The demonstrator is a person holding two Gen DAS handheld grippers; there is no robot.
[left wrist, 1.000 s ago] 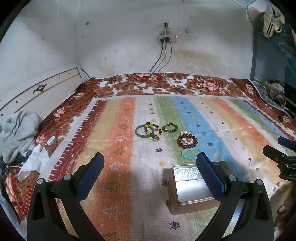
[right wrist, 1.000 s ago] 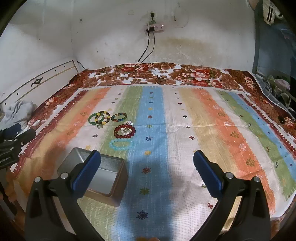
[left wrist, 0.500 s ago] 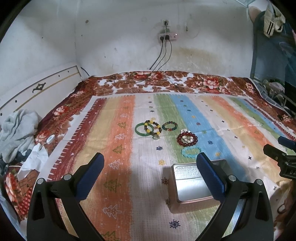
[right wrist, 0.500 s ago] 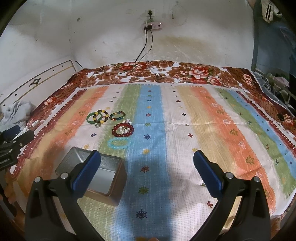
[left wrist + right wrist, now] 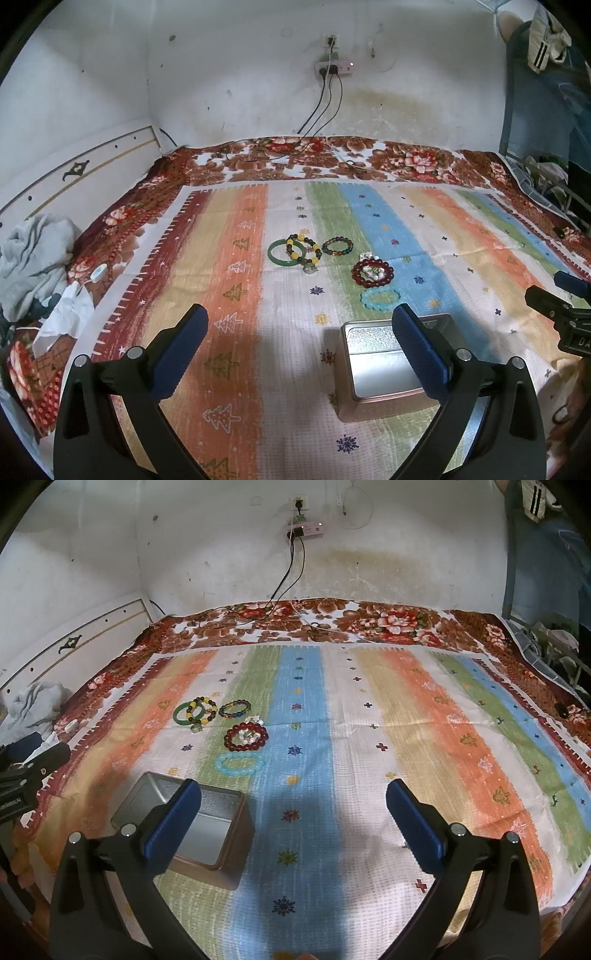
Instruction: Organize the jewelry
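Note:
Several bracelets lie on the striped cloth: a green bangle [image 5: 281,253] [image 5: 184,714], a yellow-and-dark bead bracelet [image 5: 301,245] [image 5: 201,710], a multicolour bead bracelet [image 5: 337,246] [image 5: 235,708], a dark red bead bracelet [image 5: 372,273] [image 5: 246,735] and a light blue bead bracelet [image 5: 380,298] [image 5: 240,763]. An open metal tin [image 5: 380,363] [image 5: 207,830] stands nearer, empty. My left gripper [image 5: 299,326] is open above the cloth, left of the tin. My right gripper [image 5: 293,801] is open, right of the tin. Both are empty.
The striped cloth [image 5: 406,738] lies on a floral bedspread [image 5: 295,162]. Grey clothes [image 5: 33,254] and white tissue [image 5: 70,310] lie at the left edge. Cables [image 5: 317,110] hang from a wall socket. Clutter stands at the far right [image 5: 554,646].
Both views have shifted slightly, so the bracelets and tin sit a little higher and farther. Both grippers stay open; nothing on the cloth has moved.

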